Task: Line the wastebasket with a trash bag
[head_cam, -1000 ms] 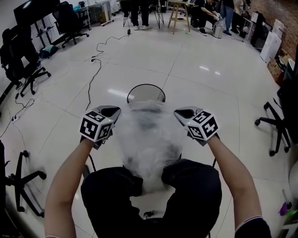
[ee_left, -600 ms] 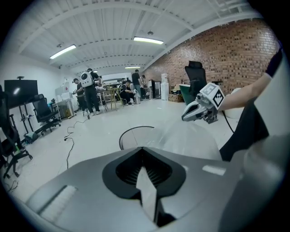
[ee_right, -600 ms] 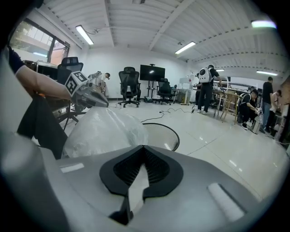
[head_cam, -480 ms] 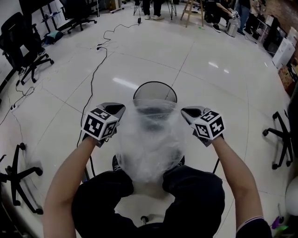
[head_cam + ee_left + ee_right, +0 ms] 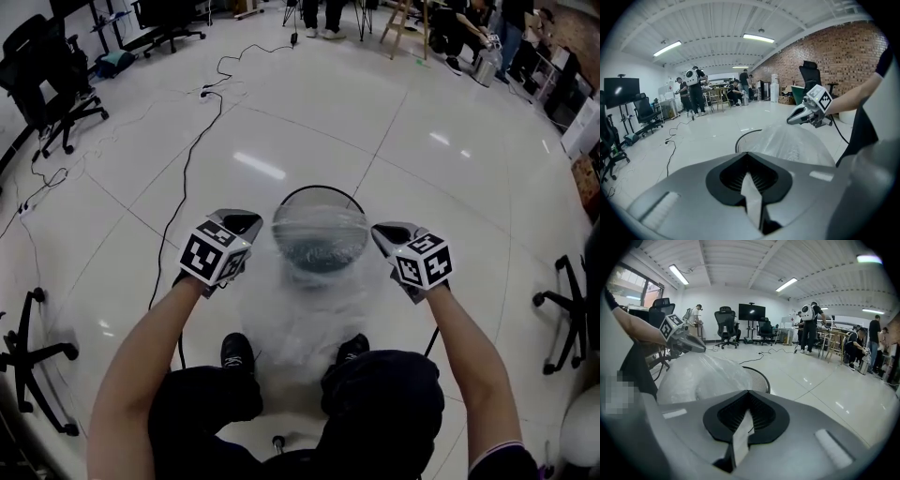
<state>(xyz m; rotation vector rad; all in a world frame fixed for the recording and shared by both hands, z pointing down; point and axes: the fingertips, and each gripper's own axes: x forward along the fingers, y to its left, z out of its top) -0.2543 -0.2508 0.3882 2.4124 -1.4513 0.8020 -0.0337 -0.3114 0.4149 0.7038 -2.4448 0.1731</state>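
Head view. Your left gripper (image 5: 246,223), left of centre, and your right gripper (image 5: 380,231), right of centre, carry a clear trash bag (image 5: 300,314) between them, each with its fingers closed on the bag's rim. The bag's mouth is spread open between the two grippers, and its body hangs down toward your shoes (image 5: 236,349) at lower centre. The black wire wastebasket (image 5: 319,189) stands on the pale tiled floor (image 5: 450,187). Its rim arcs just above the bag's mouth in the frame, and its mesh shows dark through the film. Whether bag and wastebasket touch cannot be told. A black cable (image 5: 184,173) crosses the floor at upper left.

Left gripper view. At lower centre the left gripper (image 5: 746,155) shows its fingers shut to a seam, with a thin pale strip caught in it. The trash bag (image 5: 792,143) swells just beyond, right of centre. The wastebasket (image 5: 740,138) rim curves at the bag's left edge, and the right gripper (image 5: 791,120) sits at the bag's upper right. A brick wall (image 5: 820,56) fills the upper right.

Right gripper view. The right gripper (image 5: 747,393) is likewise shut to a seam at lower centre. The trash bag (image 5: 703,376) bulges at left of centre, the wastebasket (image 5: 761,378) rim and mesh lie just right of it, and the left gripper (image 5: 703,350) sits at the bag's upper left.
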